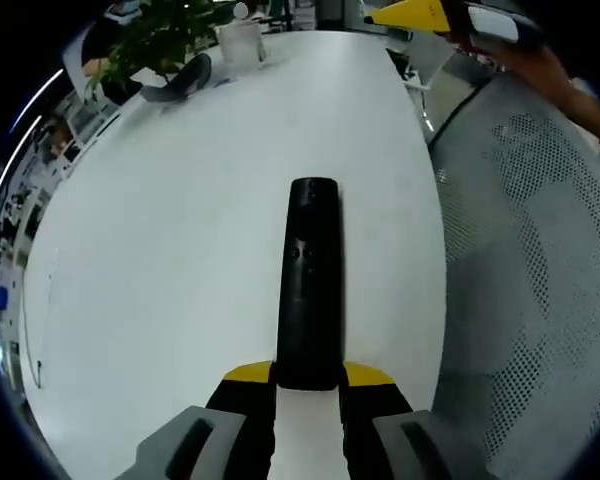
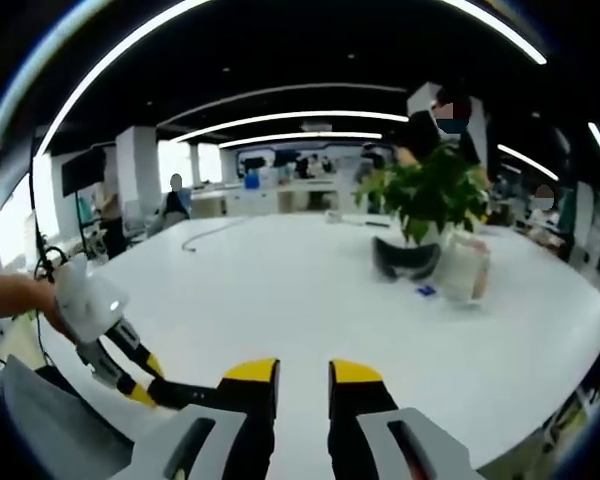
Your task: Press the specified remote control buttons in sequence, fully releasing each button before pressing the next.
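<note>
Black remote [image 1: 310, 285]: lying lengthwise on the white table [image 1: 160, 300], its near end sitting between the yellow-tipped jaws of the left gripper [image 1: 308, 380], far end pointing away toward the plant [image 1: 165, 35]. The jaws are closing on its sides, so it is judged held, steadied for pressing. Small buttons are showing faintly on its upper face; which is which cannot be told.

Right gripper [image 2: 303, 385]: hovering over bare table, jaws standing slightly apart and holding nothing. The left gripper is coming into the right gripper view at lower left [image 2: 140, 380], held by a hand [image 2: 20, 300].

Other items: grey mesh chair [image 1: 530, 280] just beside the table edge; dark headset [image 2: 405, 258] and pale mug [image 2: 463, 268] near the plant, well apart from the remote.

Step in hand, as judged: bracing the remote; no press is being made. Next move is calling for the right gripper to be brought over the remote, one jaw tip lowered squarely onto the first button, then lifted fully clear.
</note>
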Demonstrator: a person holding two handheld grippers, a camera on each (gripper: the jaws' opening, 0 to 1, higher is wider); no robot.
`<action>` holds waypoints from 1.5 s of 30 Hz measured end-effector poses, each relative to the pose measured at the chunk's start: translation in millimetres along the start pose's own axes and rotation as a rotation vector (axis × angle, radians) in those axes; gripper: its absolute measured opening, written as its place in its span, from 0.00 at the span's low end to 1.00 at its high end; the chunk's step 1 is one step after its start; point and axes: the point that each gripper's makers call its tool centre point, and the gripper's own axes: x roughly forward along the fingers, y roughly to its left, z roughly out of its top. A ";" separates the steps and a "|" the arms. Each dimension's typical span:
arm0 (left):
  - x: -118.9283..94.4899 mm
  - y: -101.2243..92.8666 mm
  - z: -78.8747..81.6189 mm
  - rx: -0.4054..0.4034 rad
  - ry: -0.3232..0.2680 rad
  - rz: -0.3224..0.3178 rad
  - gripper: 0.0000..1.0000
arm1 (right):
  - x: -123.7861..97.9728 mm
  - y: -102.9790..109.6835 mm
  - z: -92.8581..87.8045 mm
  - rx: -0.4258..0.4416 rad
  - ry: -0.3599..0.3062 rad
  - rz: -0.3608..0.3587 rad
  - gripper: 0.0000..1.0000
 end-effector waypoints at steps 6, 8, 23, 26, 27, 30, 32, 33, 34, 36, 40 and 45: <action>-0.5 -9.2 0.8 0.000 -0.009 -0.002 0.23 | 0.4 1.2 -0.7 -0.013 0.007 0.003 0.15; -0.5 -12.8 1.0 0.013 -0.015 -0.005 0.23 | 0.3 1.3 -1.0 -0.010 0.014 0.006 0.13; -2.4 -33.3 1.5 -0.070 -0.079 0.029 0.23 | 9.2 5.4 5.0 0.015 0.055 0.037 0.00; -2.7 -34.5 1.0 -0.084 -0.114 0.034 0.23 | 16.9 7.2 9.6 0.022 0.060 0.036 0.00; -2.7 -35.5 0.8 -0.086 -0.123 0.034 0.23 | 19.3 8.5 11.8 0.011 0.056 0.037 0.00; -3.1 -38.0 0.9 -0.085 -0.146 0.033 0.23 | 24.1 13.0 15.0 0.018 0.057 0.056 0.00; -2.8 -38.5 1.9 -0.086 -0.155 0.034 0.23 | 28.2 17.9 15.6 0.029 0.064 0.075 0.00; -2.6 -38.7 2.2 -0.091 -0.159 0.035 0.23 | 30.8 22.2 12.7 0.031 0.082 0.097 0.00; -2.6 -39.3 2.0 -0.093 -0.164 0.038 0.23 | 33.2 24.9 9.1 0.037 0.099 0.107 0.00; -2.5 -42.1 2.7 -0.102 -0.181 0.045 0.23 | 37.0 31.0 -5.4 0.051 0.167 0.134 0.00; -3.1 -51.5 4.6 -0.096 -0.226 0.035 0.23 | 39.0 40.8 -23.8 0.116 0.248 0.186 0.00; -3.3 -54.1 6.5 -0.106 -0.263 0.039 0.23 | 38.4 46.2 -42.9 0.160 0.332 0.230 0.00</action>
